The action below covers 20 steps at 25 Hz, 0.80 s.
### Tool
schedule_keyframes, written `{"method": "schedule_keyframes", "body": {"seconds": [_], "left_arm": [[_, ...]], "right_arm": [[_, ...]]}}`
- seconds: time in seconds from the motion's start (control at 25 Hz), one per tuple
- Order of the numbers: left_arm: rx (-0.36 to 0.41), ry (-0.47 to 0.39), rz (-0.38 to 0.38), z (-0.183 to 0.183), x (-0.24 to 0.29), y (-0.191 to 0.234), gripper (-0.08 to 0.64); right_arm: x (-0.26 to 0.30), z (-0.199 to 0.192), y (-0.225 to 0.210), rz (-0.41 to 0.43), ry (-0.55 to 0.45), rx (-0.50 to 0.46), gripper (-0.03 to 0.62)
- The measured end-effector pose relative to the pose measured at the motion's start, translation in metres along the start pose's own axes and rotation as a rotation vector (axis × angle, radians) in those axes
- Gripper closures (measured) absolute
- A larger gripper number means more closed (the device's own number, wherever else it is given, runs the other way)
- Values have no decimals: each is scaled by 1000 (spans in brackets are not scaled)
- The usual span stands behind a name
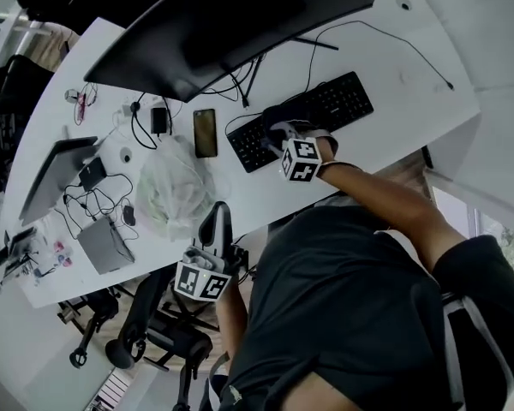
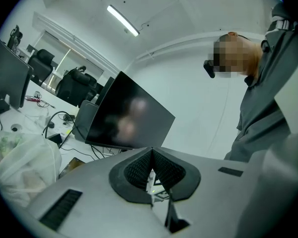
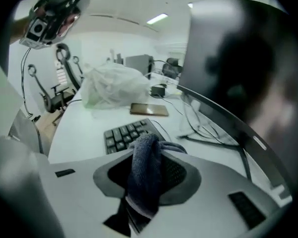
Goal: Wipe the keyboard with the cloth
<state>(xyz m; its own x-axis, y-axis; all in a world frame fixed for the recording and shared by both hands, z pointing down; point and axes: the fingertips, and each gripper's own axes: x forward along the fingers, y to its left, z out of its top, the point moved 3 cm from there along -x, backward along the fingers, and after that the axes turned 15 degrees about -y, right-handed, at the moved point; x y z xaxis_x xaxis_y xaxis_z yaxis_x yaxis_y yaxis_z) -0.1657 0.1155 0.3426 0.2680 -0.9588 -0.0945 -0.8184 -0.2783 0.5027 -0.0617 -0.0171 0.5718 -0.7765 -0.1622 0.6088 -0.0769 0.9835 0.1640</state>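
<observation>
- The cloth (image 3: 145,172), a dark blue-grey towelling rag, is clamped in the right gripper (image 3: 149,152). Its jaws are clenched on a bunched fold that rises between the pads and spills past the tips.
- That gripper hangs over the left half of the keyboard (image 1: 343,101), pointing down at the keys. Whether the cloth actually touches them I cannot tell.
- The keyboard lies slantwise on the desk (image 1: 385,50), between the monitor (image 1: 231,24) and the desk's near edge, toward its right end. A phone (image 1: 205,133) lies just beside its left end, and a plastic bag (image 1: 176,187) sits further left.
- The left gripper (image 2: 151,155) is clenched on nothing, its pads meeting. It is held out at the desk's near edge, well apart from the keyboard.
- Handling, as a judgement: the cloth looks soft, limp and light. It will fold and drag rather than push, so a thick wad held near its middle is the sensible grip, leaving a loose end to sweep the keys.
- The keyboard looks thin, stiff and light, so it could slide under a hard sideways stroke; its cable trails toward the far edge.
- No brand, label or writing is readable anywhere; the key legends are too small to make out.
</observation>
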Motion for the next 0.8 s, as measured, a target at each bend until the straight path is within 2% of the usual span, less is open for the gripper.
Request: {"method": "schedule_keyframes", "body": {"seconds": [0.08, 0.12, 0.2, 0.28, 0.48, 0.56, 0.64, 0.72, 0.8], "left_arm": [[8, 10, -6, 0, 2, -4, 555], [11, 13, -4, 1, 2, -5, 555], [15, 14, 5, 1, 1, -6, 555], [14, 6, 17, 1, -2, -6, 555], [2, -5, 48, -9, -8, -12, 555], [4, 2, 55, -11, -5, -17, 555], [21, 10, 47, -8, 5, -15, 555], [47, 6, 38, 0, 16, -10, 555], [75, -11, 48, 9, 17, -6, 555]], "right_arm": [[30, 16, 33, 106, -4, -63, 479], [38, 16, 41, 132, 6, -86, 479], [36, 3, 37, 127, 16, -76, 479], [13, -22, 14, 73, 36, -23, 479], [-81, -116, -57, -129, 140, 89, 480], [-114, -139, -77, -184, 182, 155, 480], [-134, -145, -94, -227, 189, 264, 480], [-150, -128, -110, -270, 79, 423, 480], [-168, -92, -118, -278, -119, 590, 480]]}}
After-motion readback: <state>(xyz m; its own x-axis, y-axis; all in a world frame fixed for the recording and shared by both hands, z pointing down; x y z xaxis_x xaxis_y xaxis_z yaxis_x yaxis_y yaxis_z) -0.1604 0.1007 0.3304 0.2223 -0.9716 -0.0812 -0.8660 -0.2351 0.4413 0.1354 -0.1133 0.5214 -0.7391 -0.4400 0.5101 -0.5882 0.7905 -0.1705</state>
